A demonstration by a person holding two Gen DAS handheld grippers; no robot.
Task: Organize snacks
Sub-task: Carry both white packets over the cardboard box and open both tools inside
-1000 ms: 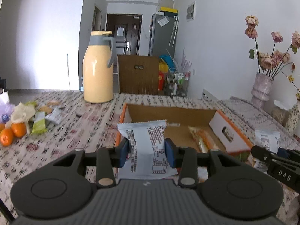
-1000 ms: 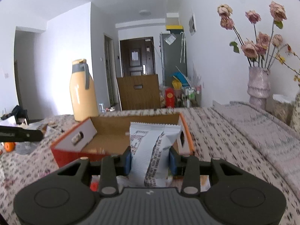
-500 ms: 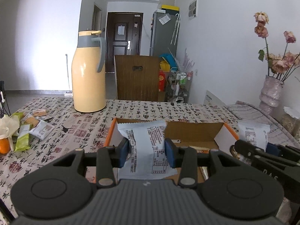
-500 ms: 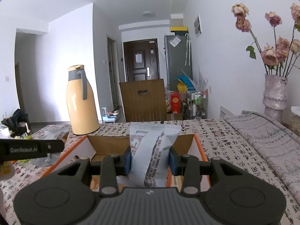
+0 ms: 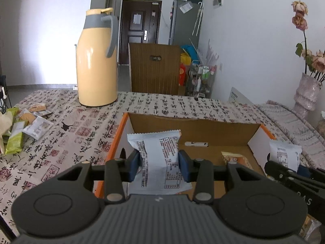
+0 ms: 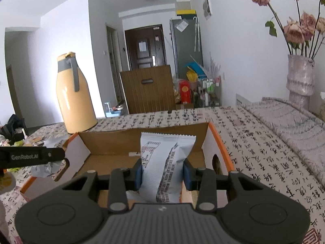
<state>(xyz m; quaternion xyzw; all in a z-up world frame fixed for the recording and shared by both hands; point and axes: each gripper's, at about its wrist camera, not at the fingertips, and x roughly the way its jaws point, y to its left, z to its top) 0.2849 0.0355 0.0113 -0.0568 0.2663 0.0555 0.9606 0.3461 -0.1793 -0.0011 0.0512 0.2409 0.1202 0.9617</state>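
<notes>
**Readable text**

"GenRobot.AI" stands in pale letters on the black left gripper's finger (image 6: 32, 156), seen from the right wrist. The right gripper's body (image 5: 302, 198) bears "AS", partly cut off. Print on both white packets (image 5: 160, 162) (image 6: 166, 162) and the tablecloth's (image 5: 85, 134) calligraphy cannot be made out.

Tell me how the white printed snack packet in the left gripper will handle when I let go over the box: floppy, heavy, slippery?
The white printed snack packet is pinched between the left gripper pads and its film dents there, so it is probably soft and light. Its crimped top stands upright unsupported, suggesting some puffed stiffness. Released over the orange-edged cardboard box, it would likely flop flat rather than roll.
</notes>
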